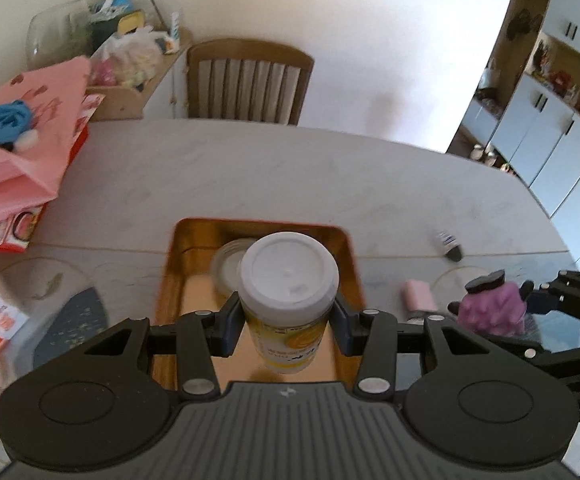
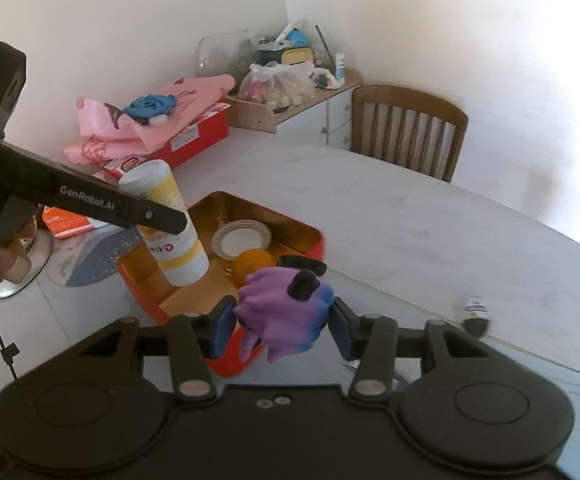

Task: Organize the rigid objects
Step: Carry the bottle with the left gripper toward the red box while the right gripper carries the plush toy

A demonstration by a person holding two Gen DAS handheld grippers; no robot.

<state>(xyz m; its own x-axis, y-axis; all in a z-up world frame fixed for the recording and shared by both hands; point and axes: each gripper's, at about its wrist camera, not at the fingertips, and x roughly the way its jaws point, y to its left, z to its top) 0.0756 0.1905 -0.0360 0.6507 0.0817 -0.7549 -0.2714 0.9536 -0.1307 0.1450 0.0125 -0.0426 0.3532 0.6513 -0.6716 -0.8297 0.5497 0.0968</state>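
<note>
My left gripper [image 1: 286, 322] is shut on a white-capped bottle with a yellow label [image 1: 288, 300], held upright over a red tin with a gold inside [image 1: 170, 292]. From the right wrist view the same bottle [image 2: 170, 224] hangs tilted above the tin [image 2: 146, 300], and the left gripper [image 2: 162, 216] crosses in front of it. A purple toy figure with black tips [image 2: 286, 312] sits between the pads of my right gripper [image 2: 284, 326], just at the tin's near corner. Inside the tin lie a white round lid [image 2: 242, 240] and an orange ball [image 2: 254, 265].
A small dark and white object [image 2: 475, 316] lies on the white table [image 2: 409, 224] to the right. A pink block [image 1: 419, 296] lies near the tin. Pink bags on a red box [image 2: 150, 128] sit at the back left, and a wooden chair [image 2: 407, 132] stands behind the table.
</note>
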